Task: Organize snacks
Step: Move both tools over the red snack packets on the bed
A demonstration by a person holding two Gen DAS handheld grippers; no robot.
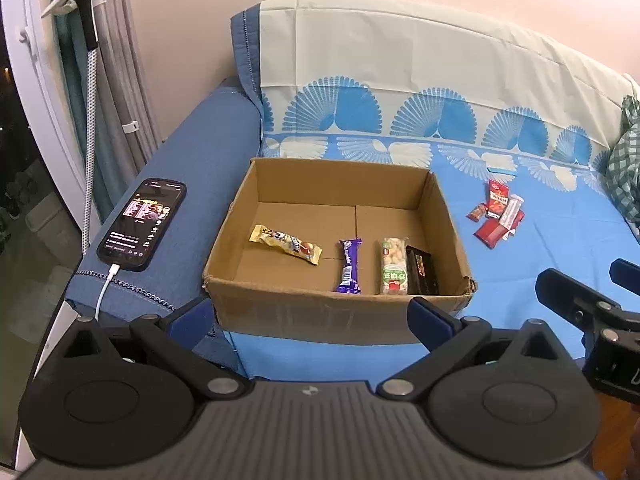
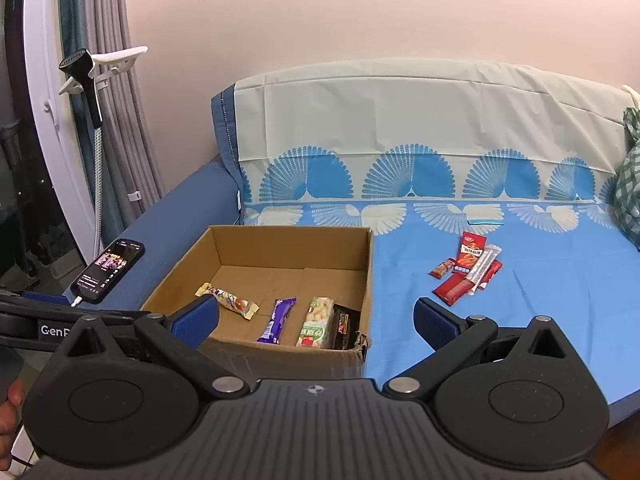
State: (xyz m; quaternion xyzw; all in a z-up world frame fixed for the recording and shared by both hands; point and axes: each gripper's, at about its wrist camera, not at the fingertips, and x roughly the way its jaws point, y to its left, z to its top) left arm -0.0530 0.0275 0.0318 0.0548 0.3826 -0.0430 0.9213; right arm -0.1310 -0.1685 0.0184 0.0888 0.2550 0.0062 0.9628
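An open cardboard box sits on the blue bed cover. In it lie a yellow snack bar, a purple bar, a green-labelled puffed snack pack and a black pack. A pile of red and white snack packets lies on the bed right of the box. My left gripper is open and empty in front of the box. My right gripper is open and empty near the box's front right corner.
A lit phone on a charging cable lies on the blue armrest left of the box. A garment steamer on a stand and curtains stand at the left. A green checked cloth lies at the far right.
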